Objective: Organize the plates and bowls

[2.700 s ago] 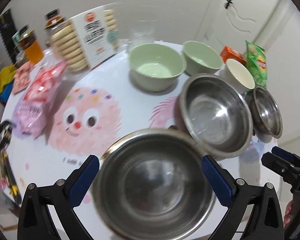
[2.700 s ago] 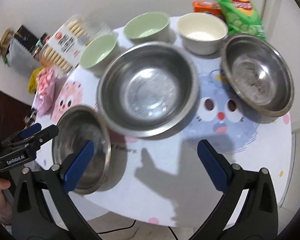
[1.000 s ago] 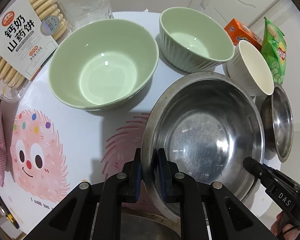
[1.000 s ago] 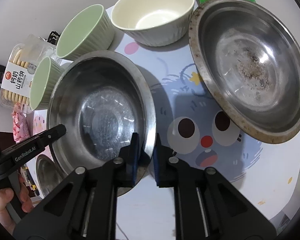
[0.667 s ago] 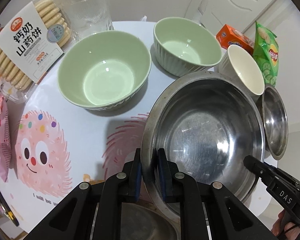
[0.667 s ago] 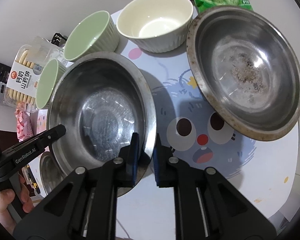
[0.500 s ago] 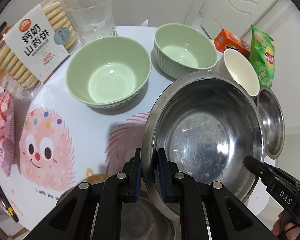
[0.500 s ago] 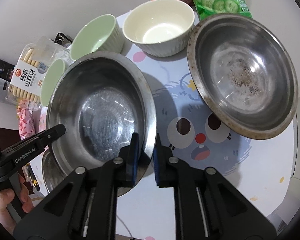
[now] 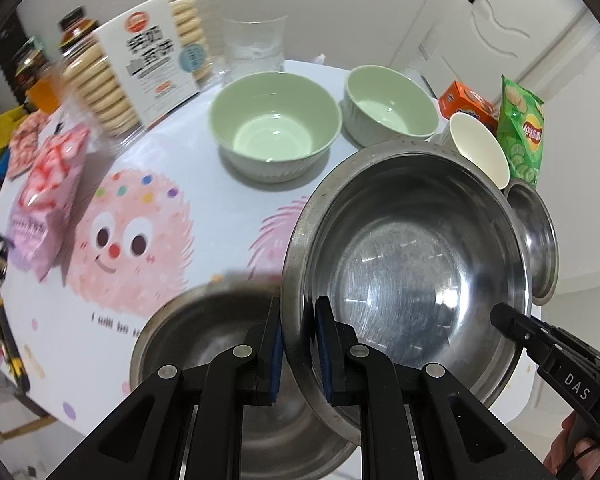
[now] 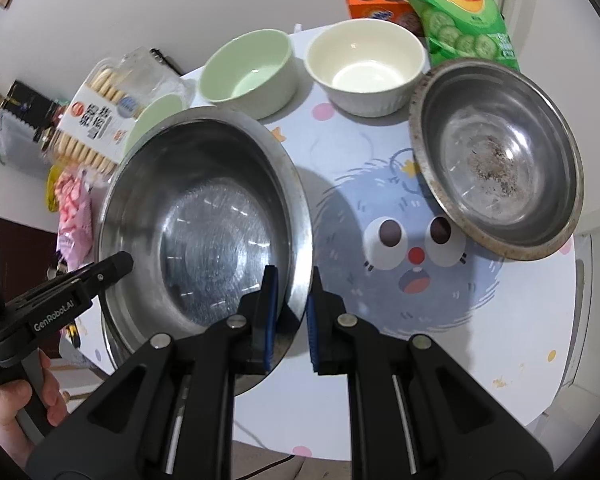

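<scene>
A large steel bowl (image 9: 412, 256) (image 10: 204, 224) is held off the table by both grippers. My left gripper (image 9: 298, 340) is shut on its left rim; my right gripper (image 10: 291, 304) is shut on its right rim. A second steel bowl (image 9: 204, 344) sits on the table below it, partly hidden; its edge shows in the right wrist view (image 10: 116, 340). A third steel bowl (image 10: 496, 156) (image 9: 536, 236) stands to the right. Two green bowls (image 9: 276, 124) (image 9: 390, 104) (image 10: 248, 72) and a cream bowl (image 10: 366, 64) (image 9: 480, 148) stand further back.
A round white table (image 9: 204, 200) (image 10: 500, 320) with cartoon prints. A biscuit pack (image 9: 140, 68), a glass (image 9: 256, 44), pink snack bags (image 9: 48, 192), bottles (image 9: 40, 76) at the left. An orange box (image 10: 376, 4) and green chip bag (image 10: 460, 8) at the back right.
Both grippers closed on the large steel bowl's rim, lifted it and carried it back toward me, over the second steel bowl. The other bowls have not moved.
</scene>
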A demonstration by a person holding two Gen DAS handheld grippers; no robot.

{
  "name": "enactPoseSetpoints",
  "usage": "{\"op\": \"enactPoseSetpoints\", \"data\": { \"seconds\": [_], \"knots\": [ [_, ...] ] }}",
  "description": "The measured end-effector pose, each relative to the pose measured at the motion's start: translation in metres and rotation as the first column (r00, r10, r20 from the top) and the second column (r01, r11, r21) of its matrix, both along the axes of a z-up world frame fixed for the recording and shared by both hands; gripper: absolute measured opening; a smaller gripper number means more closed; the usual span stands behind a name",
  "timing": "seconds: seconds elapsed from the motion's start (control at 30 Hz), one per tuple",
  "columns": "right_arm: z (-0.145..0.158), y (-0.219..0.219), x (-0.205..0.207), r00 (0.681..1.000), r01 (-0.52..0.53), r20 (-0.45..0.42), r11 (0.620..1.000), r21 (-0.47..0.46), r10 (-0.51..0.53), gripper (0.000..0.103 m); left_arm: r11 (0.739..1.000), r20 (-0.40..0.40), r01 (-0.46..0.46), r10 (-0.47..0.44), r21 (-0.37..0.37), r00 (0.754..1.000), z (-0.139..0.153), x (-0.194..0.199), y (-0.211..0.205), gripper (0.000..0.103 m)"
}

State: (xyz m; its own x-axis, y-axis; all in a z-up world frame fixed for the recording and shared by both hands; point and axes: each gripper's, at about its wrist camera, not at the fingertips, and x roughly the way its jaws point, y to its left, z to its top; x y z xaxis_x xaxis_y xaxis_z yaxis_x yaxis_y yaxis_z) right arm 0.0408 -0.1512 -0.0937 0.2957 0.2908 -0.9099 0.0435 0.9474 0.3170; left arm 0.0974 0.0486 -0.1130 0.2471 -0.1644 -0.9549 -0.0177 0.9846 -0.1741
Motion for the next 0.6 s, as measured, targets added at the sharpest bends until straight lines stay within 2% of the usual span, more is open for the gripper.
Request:
{"op": "enactPoseSetpoints", "data": {
  "seconds": [0.6],
  "knots": [
    [0.003, 0.061, -0.024, 0.984, -0.179, 0.008, 0.984, 0.014, 0.179, 0.015, 0.985, 0.011, -0.173, 0.173, 0.023, 0.985, 0.005, -0.058, 0.06, 0.015]
  ]
}}
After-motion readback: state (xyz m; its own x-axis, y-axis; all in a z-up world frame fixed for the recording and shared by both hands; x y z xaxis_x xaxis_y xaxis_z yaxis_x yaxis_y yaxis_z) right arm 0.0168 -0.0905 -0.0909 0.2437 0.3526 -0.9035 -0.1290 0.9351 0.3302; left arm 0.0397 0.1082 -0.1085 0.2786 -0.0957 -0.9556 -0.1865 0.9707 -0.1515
